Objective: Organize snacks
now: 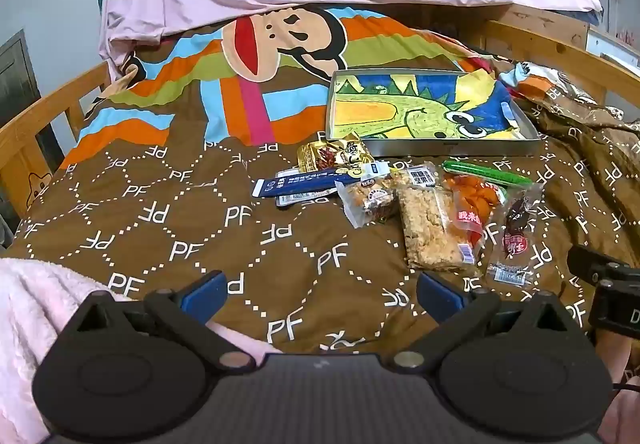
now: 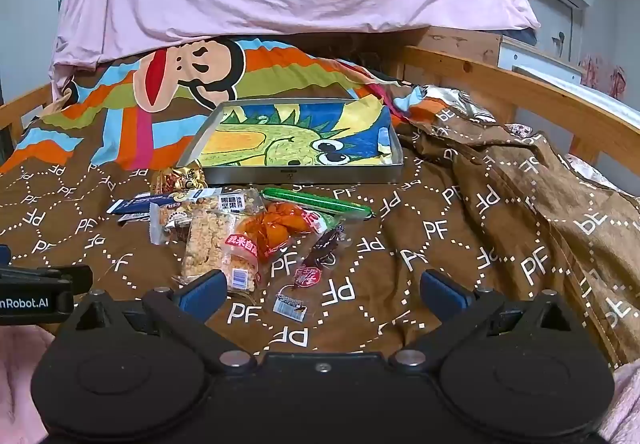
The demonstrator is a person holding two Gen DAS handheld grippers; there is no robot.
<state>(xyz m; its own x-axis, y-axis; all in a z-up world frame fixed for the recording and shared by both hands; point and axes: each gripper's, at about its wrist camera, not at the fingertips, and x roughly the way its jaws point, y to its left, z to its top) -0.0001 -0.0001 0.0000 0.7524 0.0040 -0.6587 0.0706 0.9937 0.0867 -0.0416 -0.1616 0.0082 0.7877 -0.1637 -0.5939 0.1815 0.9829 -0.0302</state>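
1. Both sets of jaws spread wide, nothing in either. Left gripper (image 1: 322,294) and right gripper (image 2: 320,294) hover low over the bed (image 1: 180,228), angled down, short of the pile.
2. Snacks (image 2: 240,232) lie loose on the brown bedspread, just in front of the tray (image 2: 296,175), which sits at 12 o'clock from the pile. Tray holds no snack yet, so I judge sorting hasn't started.
3. First pick, my call: rice bar (image 2: 212,248), nearest my right jaws at 11 o'clock. Grip across its short width; the wrapper is slick and crinkly, so close slowly.
4. It overlaps the orange packet (image 2: 272,230); lift straight up or it drags the neighbours.
5. Left side: gold packets (image 1: 334,154) and blue sachet (image 1: 296,184) at 12 o'clock. Sachet is flat; soft bedding should let a jaw dig under.
6. Looks: green stick (image 2: 316,201) long and thin by the tray edge; dark red packet (image 2: 324,250) small, clear-wrapped; nut bar (image 1: 370,196) in clear film.
7. Bedding is soft, so pressing down will tilt the tray.
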